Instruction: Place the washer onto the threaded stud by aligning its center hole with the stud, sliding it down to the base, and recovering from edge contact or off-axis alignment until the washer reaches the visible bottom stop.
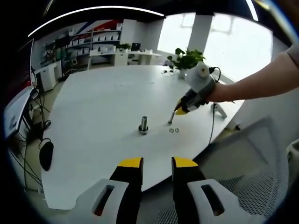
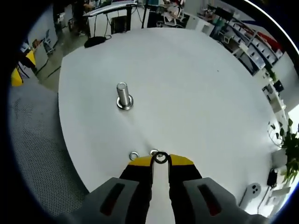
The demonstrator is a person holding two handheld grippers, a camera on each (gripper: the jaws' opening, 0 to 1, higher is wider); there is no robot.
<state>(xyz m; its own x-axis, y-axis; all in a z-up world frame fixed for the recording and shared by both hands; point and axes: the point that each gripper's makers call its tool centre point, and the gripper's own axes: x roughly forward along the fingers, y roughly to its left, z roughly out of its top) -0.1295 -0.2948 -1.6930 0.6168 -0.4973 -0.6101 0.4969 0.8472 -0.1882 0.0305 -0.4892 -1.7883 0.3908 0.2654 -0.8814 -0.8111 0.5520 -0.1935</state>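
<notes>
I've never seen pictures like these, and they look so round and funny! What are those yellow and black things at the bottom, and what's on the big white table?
A person holds a hand-held gripper in each hand, and each one carries a camera, so you get two round pictures. The left hand-held gripper is open, holding nothing. The right hand-held gripper pinches a small metal washer. On the white table stands a threaded stud, pointing up, with two more rings lying nearby. In the left gripper view you also see the right hand-held gripper from afar, with the person's arm.
</notes>
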